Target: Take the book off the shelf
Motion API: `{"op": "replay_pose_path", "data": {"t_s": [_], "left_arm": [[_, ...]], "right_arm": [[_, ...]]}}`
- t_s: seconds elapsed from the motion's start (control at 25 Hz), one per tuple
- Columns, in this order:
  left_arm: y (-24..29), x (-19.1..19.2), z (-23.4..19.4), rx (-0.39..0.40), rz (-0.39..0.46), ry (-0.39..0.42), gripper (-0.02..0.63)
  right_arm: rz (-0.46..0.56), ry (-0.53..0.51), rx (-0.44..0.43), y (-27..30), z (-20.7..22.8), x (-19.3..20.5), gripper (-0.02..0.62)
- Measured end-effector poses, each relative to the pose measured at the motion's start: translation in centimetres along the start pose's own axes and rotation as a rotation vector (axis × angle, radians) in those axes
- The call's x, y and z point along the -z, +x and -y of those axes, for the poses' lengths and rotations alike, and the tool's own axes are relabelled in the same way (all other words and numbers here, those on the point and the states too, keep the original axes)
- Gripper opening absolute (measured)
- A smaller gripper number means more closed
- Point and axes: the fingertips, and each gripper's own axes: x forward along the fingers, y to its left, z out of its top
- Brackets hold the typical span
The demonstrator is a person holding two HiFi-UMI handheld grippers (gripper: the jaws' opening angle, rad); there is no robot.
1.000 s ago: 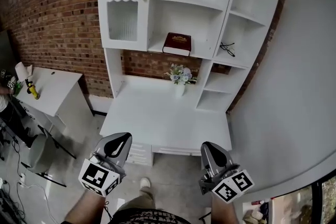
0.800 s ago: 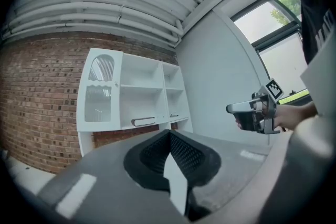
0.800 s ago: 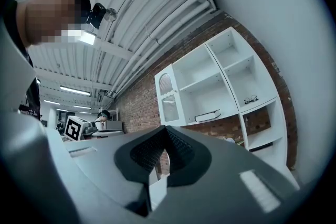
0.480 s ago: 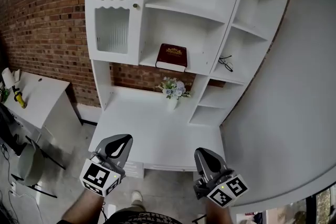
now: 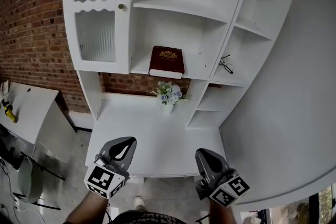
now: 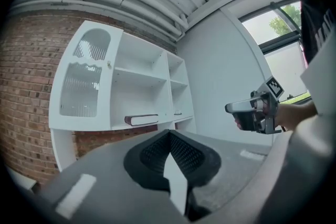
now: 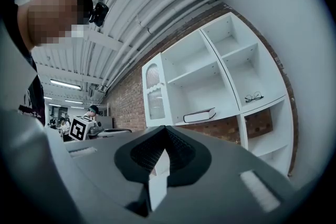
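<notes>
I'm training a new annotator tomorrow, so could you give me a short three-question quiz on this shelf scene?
1. True or false: the book lies flat on the shelf.
2. What lies in the compartment to the right of the book? A. glasses B. a mug C. a clock
3. Are the jaws of the left gripper and the right gripper apart or together?
Key: 1 true; 2 A; 3 together, with nothing between them.
</notes>
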Motion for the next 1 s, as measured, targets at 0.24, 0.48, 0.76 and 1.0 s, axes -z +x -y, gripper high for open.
{"op": "replay_pose_path", "data": {"t_s": [0.24,0.48,0.76,1.0], "left_arm": [[1.9,-0.6,-2.8,0.035,0.017,0.001,0.0],[3.0,0.7,-3.5,0.077,0.021,-0.008,0.0],[4.3,1.6,-4.8,0.087,0.007,-0.017,0.0],[5.5,2.3,-7.1,0.047,-0.018,-0.016,0.0]], "right_arm": [[-0.038,-0.071,0.047,2.4,0.8,0.0,0.023],[-0.056,-0.135,0.07,4.4,0.4,0.5,0.023],[-0.046,-0.102,0.091,5.6,2.1,0.7,0.023],[-0.049,-0.085,0.039,9.4,3.6,1.2,0.023]]}}
